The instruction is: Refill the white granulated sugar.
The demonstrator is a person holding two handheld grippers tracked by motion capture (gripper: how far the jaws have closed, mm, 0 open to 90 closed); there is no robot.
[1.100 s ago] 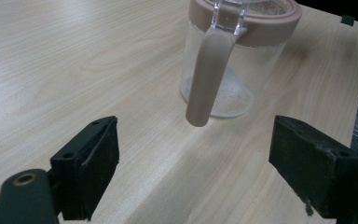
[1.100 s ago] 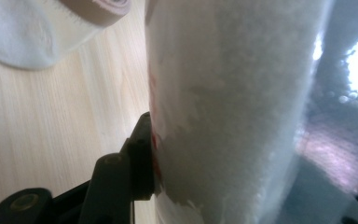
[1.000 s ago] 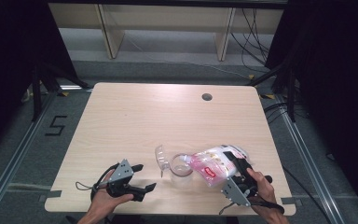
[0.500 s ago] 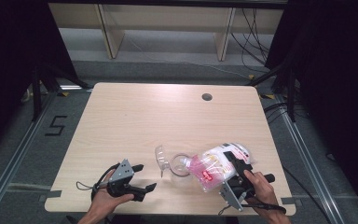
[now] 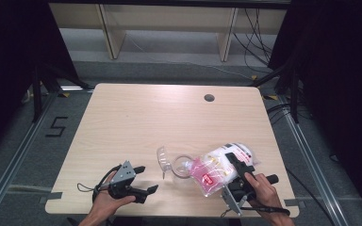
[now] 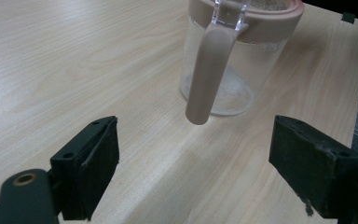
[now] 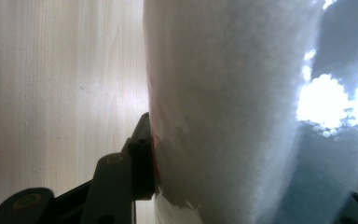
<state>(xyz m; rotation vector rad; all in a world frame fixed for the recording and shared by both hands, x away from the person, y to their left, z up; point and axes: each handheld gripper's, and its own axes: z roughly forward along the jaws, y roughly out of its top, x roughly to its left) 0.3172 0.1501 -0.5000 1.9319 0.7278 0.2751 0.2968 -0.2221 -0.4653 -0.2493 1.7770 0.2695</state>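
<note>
High view: bag point(image 5: 217, 170) tipped over jug point(image 5: 183, 166) mouth, near desk point(image 5: 169, 117) front edge.
R gripper point(image 5: 235, 165): you've got it clamped on the bag.
L gripper point(image 5: 143, 180): jaws apart, nothing held, facing jug handle point(image 6: 209, 70).
Handling: bag's soft, likely slick and heavy w/ powder; grip low, squeeze gently.
Jug: likely rigid; take it by the handle.

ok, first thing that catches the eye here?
The bag of white powder with pink print, gripped by the right gripper near the table's front right. Beside it stands a clear jug with a beige lid; the left gripper sits open at front left.
</note>
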